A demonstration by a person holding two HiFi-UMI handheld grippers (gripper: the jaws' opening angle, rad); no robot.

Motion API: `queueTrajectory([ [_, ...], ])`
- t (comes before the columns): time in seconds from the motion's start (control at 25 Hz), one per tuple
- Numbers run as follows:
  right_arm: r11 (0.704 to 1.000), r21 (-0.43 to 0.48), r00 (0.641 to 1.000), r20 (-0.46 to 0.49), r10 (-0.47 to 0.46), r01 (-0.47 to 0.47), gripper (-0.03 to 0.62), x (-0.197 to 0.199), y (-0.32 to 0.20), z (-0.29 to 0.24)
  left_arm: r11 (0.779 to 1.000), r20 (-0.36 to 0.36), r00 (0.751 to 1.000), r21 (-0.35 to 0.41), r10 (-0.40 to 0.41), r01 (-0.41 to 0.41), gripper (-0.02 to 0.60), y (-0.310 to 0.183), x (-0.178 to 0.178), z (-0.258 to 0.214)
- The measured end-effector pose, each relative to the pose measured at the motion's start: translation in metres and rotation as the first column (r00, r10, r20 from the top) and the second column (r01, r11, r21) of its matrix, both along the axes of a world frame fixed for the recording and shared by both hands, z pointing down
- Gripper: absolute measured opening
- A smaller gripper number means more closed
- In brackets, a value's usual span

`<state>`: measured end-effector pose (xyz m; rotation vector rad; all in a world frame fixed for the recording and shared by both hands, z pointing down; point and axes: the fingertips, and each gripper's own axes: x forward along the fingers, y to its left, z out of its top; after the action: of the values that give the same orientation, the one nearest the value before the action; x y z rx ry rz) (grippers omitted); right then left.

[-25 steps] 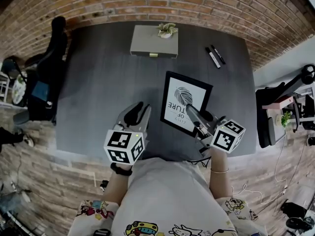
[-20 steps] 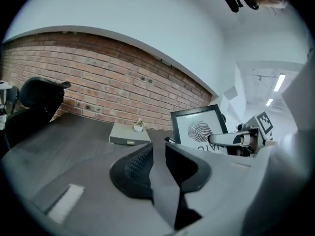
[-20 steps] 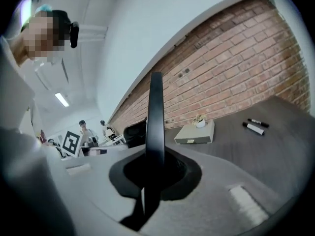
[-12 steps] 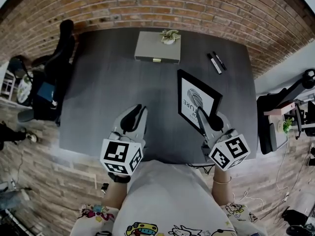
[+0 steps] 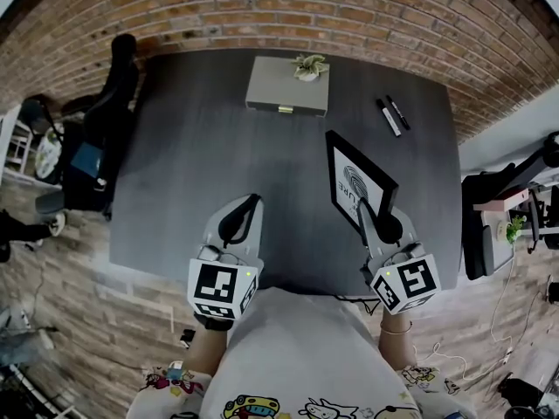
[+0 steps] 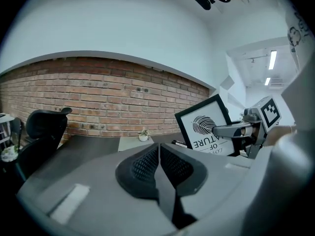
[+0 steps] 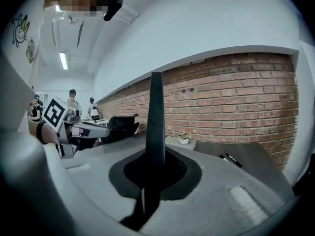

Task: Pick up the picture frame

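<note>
The black picture frame (image 5: 356, 182), with a white print of a leaf and lettering, stands tilted up on edge above the dark table (image 5: 192, 164), right of centre. My right gripper (image 5: 366, 209) is shut on its near edge. In the right gripper view the frame (image 7: 156, 117) shows edge-on as a dark upright bar between the pads. My left gripper (image 5: 242, 216) hovers over the table's near left part, well apart from the frame. Its jaws are closing and nothing is between them. From the left gripper view the frame (image 6: 205, 126) faces me, held by the right gripper (image 6: 222, 130).
A grey box (image 5: 281, 90) with a small potted plant (image 5: 308, 65) sits at the table's far side. Two black markers (image 5: 393, 115) lie at the far right. A black chair (image 5: 103, 120) stands to the left. A brick wall (image 5: 288, 7) runs behind.
The frame went from lying flat on the table to standing up on edge as my right gripper rolled and rose. My left gripper's jaws came together and it lifted.
</note>
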<state>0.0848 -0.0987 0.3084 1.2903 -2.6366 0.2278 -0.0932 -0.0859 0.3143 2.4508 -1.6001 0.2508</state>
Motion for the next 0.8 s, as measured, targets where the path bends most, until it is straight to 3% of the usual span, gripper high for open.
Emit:
queueTrajectory([
  [0.8, 0.998, -0.001, 0.998, -0.009, 0.056, -0.056, 0.012, 0.001, -0.009, 0.005, 1.0, 0.002, 1.0, -0.025, -0.004, 0.005, 0.012, -0.01, -0.021, 0.01],
])
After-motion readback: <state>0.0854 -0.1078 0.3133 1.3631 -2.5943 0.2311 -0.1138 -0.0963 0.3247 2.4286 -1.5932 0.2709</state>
